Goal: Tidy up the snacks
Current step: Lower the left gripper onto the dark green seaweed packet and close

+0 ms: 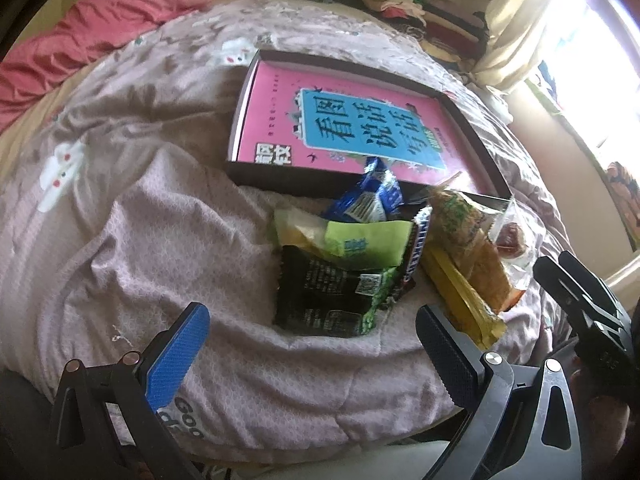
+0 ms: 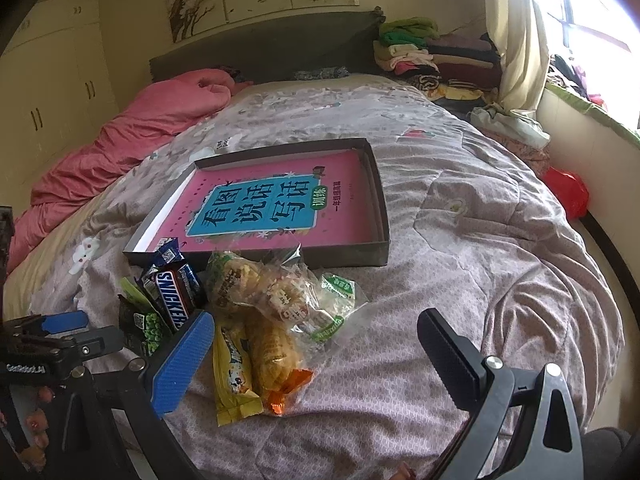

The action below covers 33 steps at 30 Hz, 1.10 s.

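A pile of snack packets lies on the quilt just in front of a shallow dark box (image 1: 486, 148) (image 2: 382, 200) that holds a pink book (image 1: 352, 120) (image 2: 280, 200). The pile includes a black and green packet (image 1: 328, 296) (image 2: 146, 326), a Snickers bar (image 2: 174, 296) (image 1: 418, 248), a blue wrapper (image 1: 372, 196) (image 2: 168, 252), a yellow bar (image 1: 460, 296) (image 2: 234, 376) and clear bags of pastries (image 2: 256, 280). My left gripper (image 1: 312, 344) hovers open just short of the black packet. My right gripper (image 2: 316, 346) is open too, its blue finger beside the yellow bar.
A pink duvet (image 2: 132, 136) is bunched at the bed's far left. Folded clothes (image 2: 432, 56) are stacked at the headboard corner by the curtain (image 2: 516, 32). A red bag (image 2: 568, 190) lies at the bed's right edge. Bare quilt (image 2: 500, 248) spreads right of the snacks.
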Available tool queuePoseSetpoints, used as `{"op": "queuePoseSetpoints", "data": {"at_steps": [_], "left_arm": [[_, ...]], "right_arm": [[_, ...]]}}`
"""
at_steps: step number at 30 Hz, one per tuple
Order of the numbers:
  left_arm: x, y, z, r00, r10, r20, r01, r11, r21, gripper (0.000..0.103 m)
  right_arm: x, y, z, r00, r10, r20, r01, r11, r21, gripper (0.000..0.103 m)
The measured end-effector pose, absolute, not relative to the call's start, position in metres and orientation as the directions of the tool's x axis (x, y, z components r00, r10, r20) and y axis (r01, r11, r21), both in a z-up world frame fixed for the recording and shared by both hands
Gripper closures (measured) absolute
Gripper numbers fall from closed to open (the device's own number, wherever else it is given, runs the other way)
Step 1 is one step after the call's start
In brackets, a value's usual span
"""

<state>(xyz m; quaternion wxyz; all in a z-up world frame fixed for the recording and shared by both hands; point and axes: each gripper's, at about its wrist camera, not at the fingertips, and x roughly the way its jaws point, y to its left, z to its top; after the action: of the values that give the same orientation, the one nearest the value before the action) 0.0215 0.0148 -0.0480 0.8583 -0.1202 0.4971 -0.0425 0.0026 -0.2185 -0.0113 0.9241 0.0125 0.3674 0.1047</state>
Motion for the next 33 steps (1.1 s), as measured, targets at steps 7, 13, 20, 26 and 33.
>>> {"op": "queuePoseSetpoints", "data": {"at_steps": [7,13,20,26,33], "left_arm": [[0.034,0.015,-0.066,0.474,-0.201,-0.858,-0.047,0.966,-0.253,0.000],[0.043,0.008,-0.073,0.465,-0.177,-0.868,-0.025,0.977,-0.213,0.000],[0.045,0.009,-0.078,0.477,-0.172,-0.862,-0.016,0.979,-0.204,0.001],[0.047,0.017,-0.077,0.492,-0.202,-0.847,-0.026,0.969,-0.247,0.005],[0.045,0.017,-0.076,0.500,-0.225,-0.836,-0.007,0.964,-0.264,0.025]], "right_arm": [[0.011,-0.223,-0.015,0.696,0.213,-0.685,-0.186,0.976,0.114,0.000],[0.020,-0.224,-0.020,0.686,0.208,-0.697,-0.184,0.977,0.110,0.000],[0.029,-0.221,-0.025,0.672,0.212,-0.710,-0.219,0.972,0.083,0.012],[0.032,-0.205,-0.029,0.661,0.216,-0.718,-0.316,0.949,-0.006,0.037],[0.035,-0.195,-0.029,0.651,0.259,-0.714,-0.376,0.927,-0.006,0.064]]}}
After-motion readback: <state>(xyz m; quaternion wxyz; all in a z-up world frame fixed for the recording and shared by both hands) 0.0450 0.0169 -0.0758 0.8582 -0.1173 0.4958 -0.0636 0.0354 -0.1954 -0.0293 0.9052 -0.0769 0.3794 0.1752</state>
